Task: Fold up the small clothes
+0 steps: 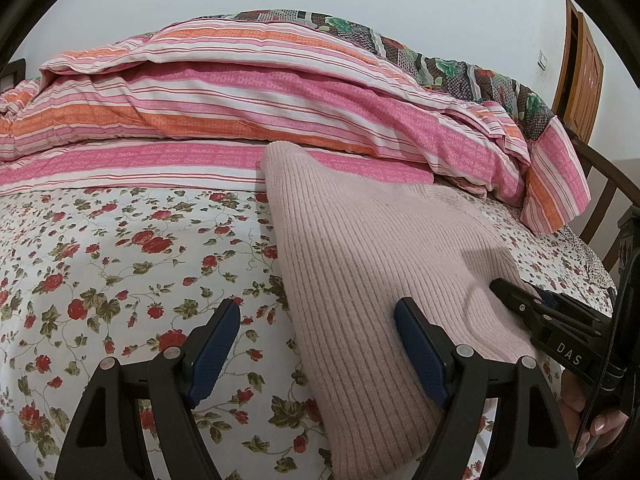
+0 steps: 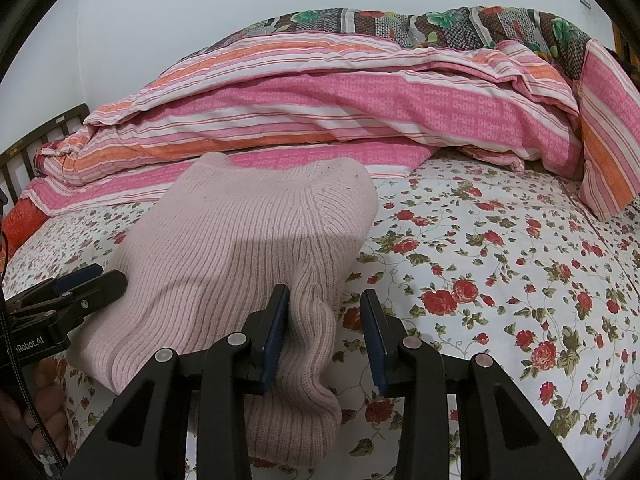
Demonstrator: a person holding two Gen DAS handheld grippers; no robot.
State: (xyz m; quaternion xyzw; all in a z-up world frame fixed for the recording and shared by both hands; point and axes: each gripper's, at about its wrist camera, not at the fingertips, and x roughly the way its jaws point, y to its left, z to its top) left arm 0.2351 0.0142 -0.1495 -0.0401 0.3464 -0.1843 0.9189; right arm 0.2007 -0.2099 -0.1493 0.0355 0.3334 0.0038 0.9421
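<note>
black tool arms with blue pads fill the bottom of both wrist views. the left tool point(image 1: 318, 312) stands wide open over the bed: its left pad hangs above the floral bedsheet point(image 1: 120, 248), its right pad lies over the left part of the pink ribbed knit sweater point(image 1: 360, 248), and nothing is pinched between them. the right tool point(image 2: 325, 300) is part-way open; its left pad touches the rumpled near-right edge of the pink ribbed knit sweater point(image 2: 240, 240), while its right pad stands clear of the knit over the floral bedsheet point(image 2: 500, 260), so the garment is not clamped.

the sweater lies folded on the bedsheet, a longish bundle running from the near edge of the bed toward the bedding at the back; its far end rests just against the lowest fold of the pink and orange striped quilt point(image 1: 240, 100). its near corner bunches in soft waves beside the right tool's left pad.

each tool shows in the other's view: the right tool point(image 1: 516, 292) enters at the right edge of the left wrist view, its tip on the sweater's right side, with a hand point(image 1: 592, 420) gripping its handle below; the left tool point(image 2: 96, 280) comes in from the left edge of the right wrist view, touching the sweater's left side.

behind the striped quilt point(image 2: 320, 100) lies a dark patchwork floral blanket point(image 2: 440, 24) against a pale wall point(image 2: 200, 20). a wooden door point(image 1: 580, 72) stands at the far right, and dark wooden bed rails point(image 2: 32, 140) show at the left.
</note>
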